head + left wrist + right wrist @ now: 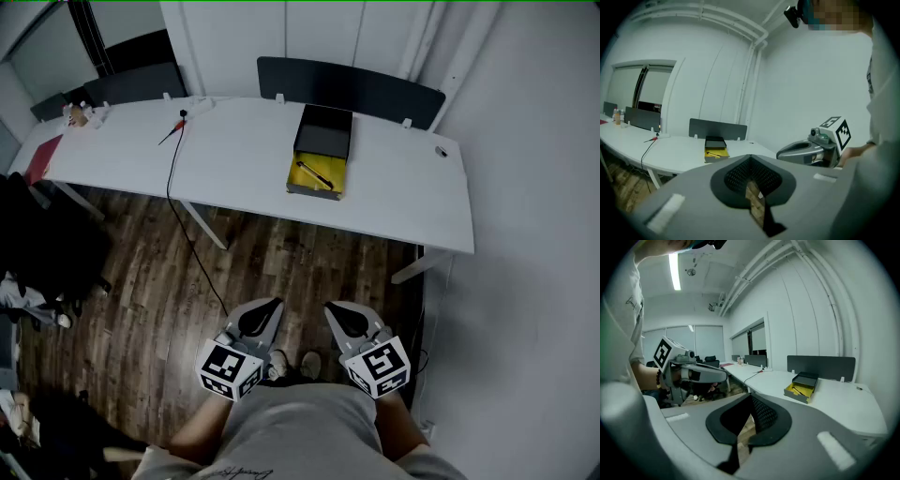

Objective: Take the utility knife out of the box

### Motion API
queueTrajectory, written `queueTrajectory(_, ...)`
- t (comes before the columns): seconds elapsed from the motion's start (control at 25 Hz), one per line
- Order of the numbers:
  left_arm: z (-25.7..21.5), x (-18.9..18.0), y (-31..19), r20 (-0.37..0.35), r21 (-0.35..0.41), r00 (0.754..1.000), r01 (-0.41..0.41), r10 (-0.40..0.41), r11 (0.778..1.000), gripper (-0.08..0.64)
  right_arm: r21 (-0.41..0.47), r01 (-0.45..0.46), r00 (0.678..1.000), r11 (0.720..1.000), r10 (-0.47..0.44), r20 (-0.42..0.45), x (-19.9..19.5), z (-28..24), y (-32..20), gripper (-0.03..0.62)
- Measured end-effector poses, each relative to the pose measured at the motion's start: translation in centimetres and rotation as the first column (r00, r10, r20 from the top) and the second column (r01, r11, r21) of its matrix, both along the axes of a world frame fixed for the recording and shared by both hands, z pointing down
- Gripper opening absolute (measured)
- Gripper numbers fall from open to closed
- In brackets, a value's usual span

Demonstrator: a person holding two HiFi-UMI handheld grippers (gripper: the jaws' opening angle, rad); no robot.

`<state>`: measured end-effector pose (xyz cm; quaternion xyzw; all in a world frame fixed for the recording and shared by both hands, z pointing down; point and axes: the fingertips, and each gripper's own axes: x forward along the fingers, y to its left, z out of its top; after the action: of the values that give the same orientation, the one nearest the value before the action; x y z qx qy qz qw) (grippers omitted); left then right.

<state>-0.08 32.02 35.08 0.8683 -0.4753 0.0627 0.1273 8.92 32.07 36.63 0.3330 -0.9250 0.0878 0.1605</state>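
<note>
Knife (314,174) lies diagonally in the open box (324,133) on the table (403,187), well ahead of both grippers. Jaws of the left gripper (274,304) and right gripper (331,307) are clenched and empty; the right is marginally nearer.

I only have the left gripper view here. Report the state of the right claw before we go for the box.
Observer: In the right gripper view the right claw is shut, with nothing between its jaws.
Operator: Now tell me how the utility knife lies. It's only a dark streak on my screen.
Observer: Seen from above in the head view, the utility knife lies slantwise in the yellow half of the box, its far end to the left and its near end to the right.
</note>
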Motion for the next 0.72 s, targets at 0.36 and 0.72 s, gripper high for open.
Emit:
queueTrajectory(0.36, -0.3, -0.6, 1.0, -0.014, 0.002, 1.0, -0.024, 0.024, 1.0, 0.002, -0.022, -0.022, 1.0, 1.0, 0.021, -0.019, -0.8, 0.7, 1.6, 0.014)
queueTrajectory(0.72, -0.1, -1.5, 0.9, -0.014, -0.007, 0.999, -0.04, 0.04, 0.999, 0.002, -0.045, -0.039, 0.999, 0.998, 0.039, -0.006, -1.5, 0.7, 1.4, 0.015)
